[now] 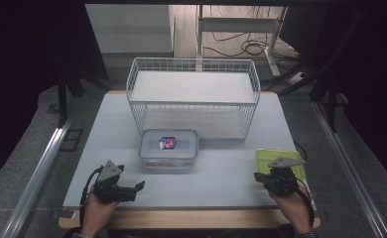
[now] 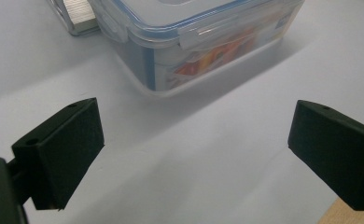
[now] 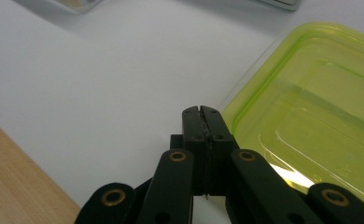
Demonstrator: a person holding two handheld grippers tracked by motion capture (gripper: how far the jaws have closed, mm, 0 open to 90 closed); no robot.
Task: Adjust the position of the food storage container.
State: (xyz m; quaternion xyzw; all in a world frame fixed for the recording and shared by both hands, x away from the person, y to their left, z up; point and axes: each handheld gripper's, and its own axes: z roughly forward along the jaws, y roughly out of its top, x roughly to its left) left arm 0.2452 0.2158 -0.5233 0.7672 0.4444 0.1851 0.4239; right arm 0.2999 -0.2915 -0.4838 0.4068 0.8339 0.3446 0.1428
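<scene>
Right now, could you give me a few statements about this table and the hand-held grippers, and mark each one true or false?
1. The left hand-held gripper has its jaws wide apart with nothing between them. True.
2. The right hand-held gripper is open. False: its jaws are pressed together.
3. The clear box has its lid on. True.
4. The clear box sits inside the wire basket. False: it stands on the table in front of the basket.
5. The green lid lies beside the right hand-held gripper. True.
6. The right hand-held gripper holds the green lid. False: its shut jaws hold nothing.
</scene>
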